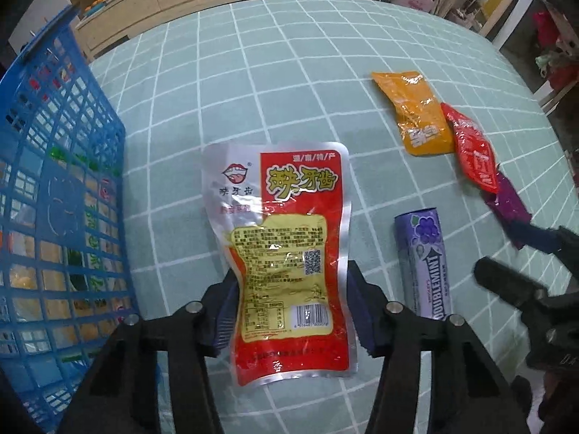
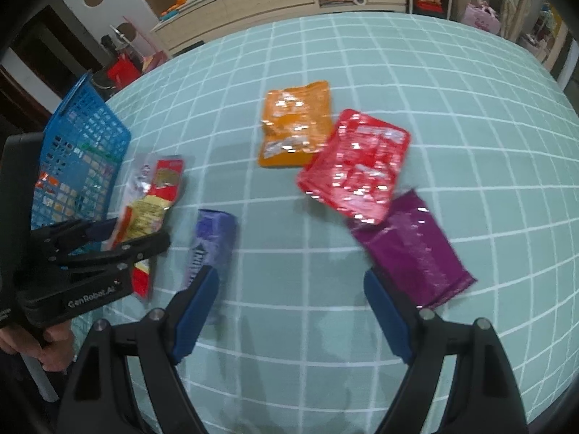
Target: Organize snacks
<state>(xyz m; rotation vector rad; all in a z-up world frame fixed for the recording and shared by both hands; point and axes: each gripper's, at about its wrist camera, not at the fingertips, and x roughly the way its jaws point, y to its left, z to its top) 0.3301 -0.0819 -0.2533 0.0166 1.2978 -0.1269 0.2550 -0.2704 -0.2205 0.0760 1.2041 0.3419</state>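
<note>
My left gripper (image 1: 289, 300) is shut on a red, yellow and silver snack pouch (image 1: 286, 253), held by its lower half above the table; it also shows in the right wrist view (image 2: 152, 202). A blue mesh basket (image 1: 54, 188) with several snacks inside stands just to its left. My right gripper (image 2: 289, 285) is open and empty above the table, between a purple Doublemint gum tube (image 2: 213, 246) and a purple packet (image 2: 416, 249). A red packet (image 2: 358, 166) overlaps the purple one, and an orange packet (image 2: 296, 123) lies beyond.
The table has a light green cloth with a white grid (image 2: 434, 72). The gum tube (image 1: 427, 264) lies right of the held pouch. Wooden cabinets and clutter stand behind the table's far edge.
</note>
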